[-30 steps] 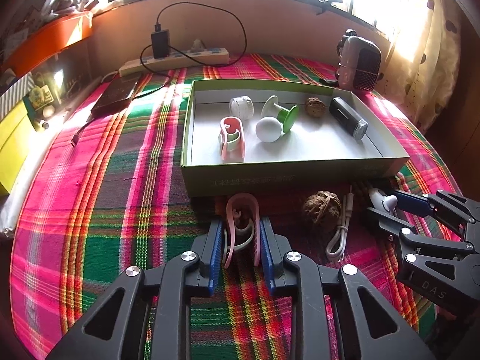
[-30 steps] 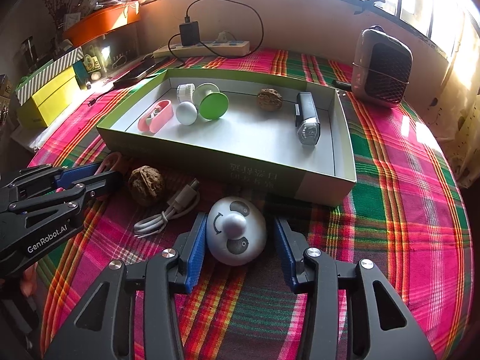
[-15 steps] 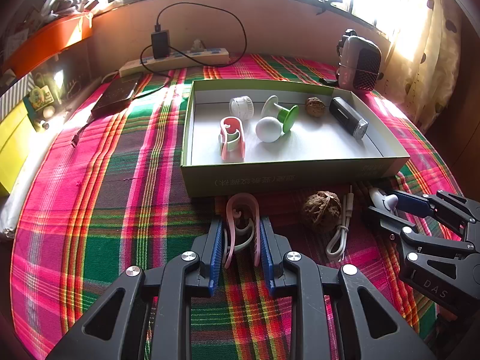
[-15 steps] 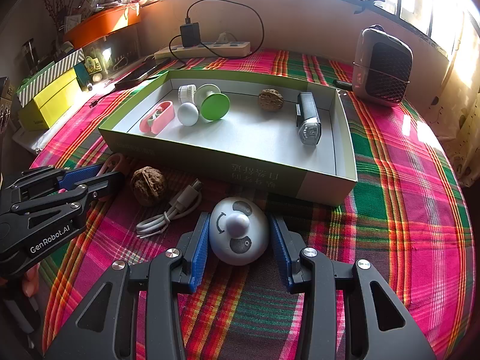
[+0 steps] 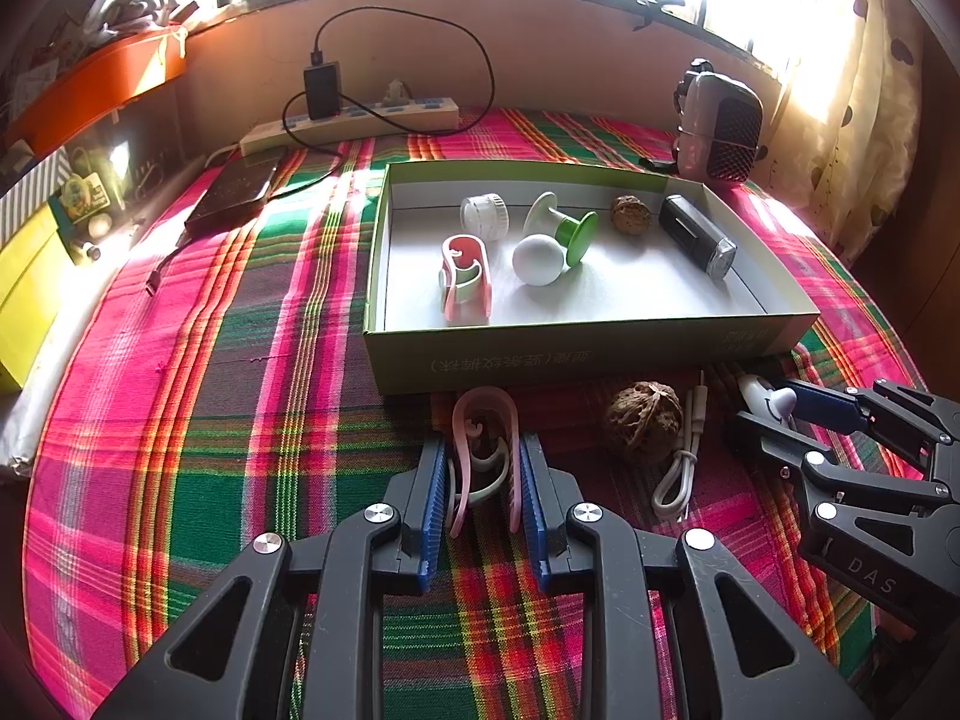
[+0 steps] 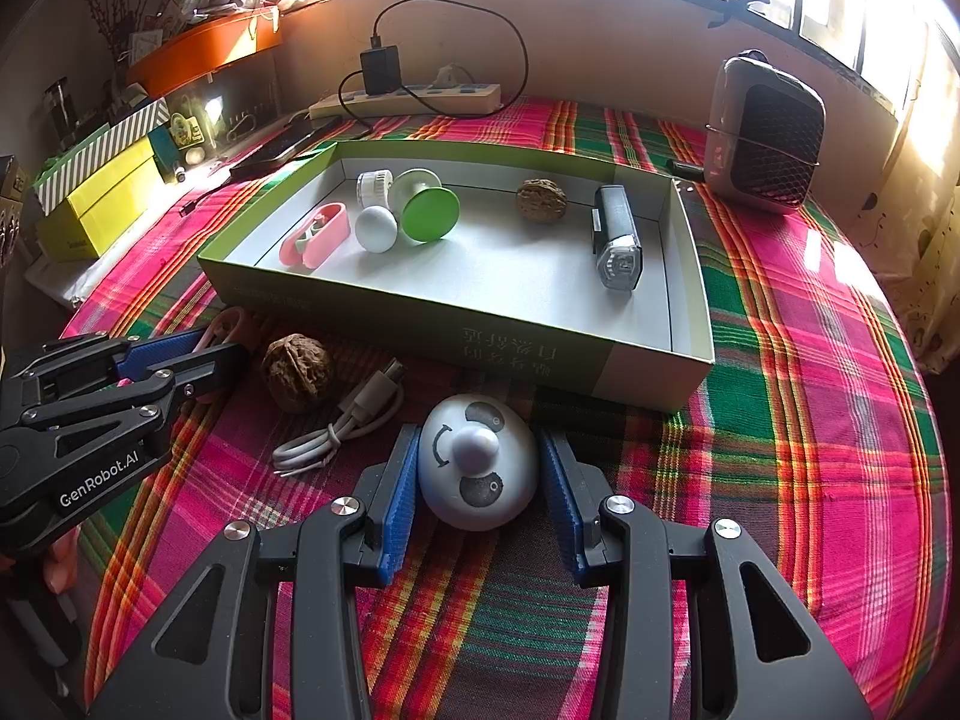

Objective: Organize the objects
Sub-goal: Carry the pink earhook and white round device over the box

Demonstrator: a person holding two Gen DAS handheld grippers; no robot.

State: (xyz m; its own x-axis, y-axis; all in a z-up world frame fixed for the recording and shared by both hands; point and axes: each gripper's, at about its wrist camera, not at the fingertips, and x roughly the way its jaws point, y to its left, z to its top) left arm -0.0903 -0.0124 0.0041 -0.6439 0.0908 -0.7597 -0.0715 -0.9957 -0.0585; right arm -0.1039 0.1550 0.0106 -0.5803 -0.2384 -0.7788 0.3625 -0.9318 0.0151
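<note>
On the plaid cloth in front of the green box (image 5: 576, 354), my left gripper (image 5: 483, 450) is shut on a pink clip (image 5: 485, 414) that rests on the cloth. My right gripper (image 6: 478, 438) is shut on a white panda-faced toy (image 6: 480, 480), its blue pads against both sides of the toy. Between the two grippers lie a walnut (image 5: 643, 427) and a coiled white cable (image 5: 678, 468). Inside the box are another pink clip (image 5: 465, 279), a white ball (image 5: 538, 259), a green spool (image 5: 573, 231), a white cap (image 5: 485, 215), a second walnut (image 5: 630, 215) and a black light (image 5: 696, 235).
A power strip (image 5: 354, 123) with a charger lies by the back wall. A small grey heater (image 5: 720, 132) stands at the back right, a dark flat device (image 5: 237, 195) at the back left. Yellow boxes (image 6: 108, 204) sit off the table's left edge.
The right gripper's pads have drawn in against the panda toy. The left gripper and its pink clip have not moved.
</note>
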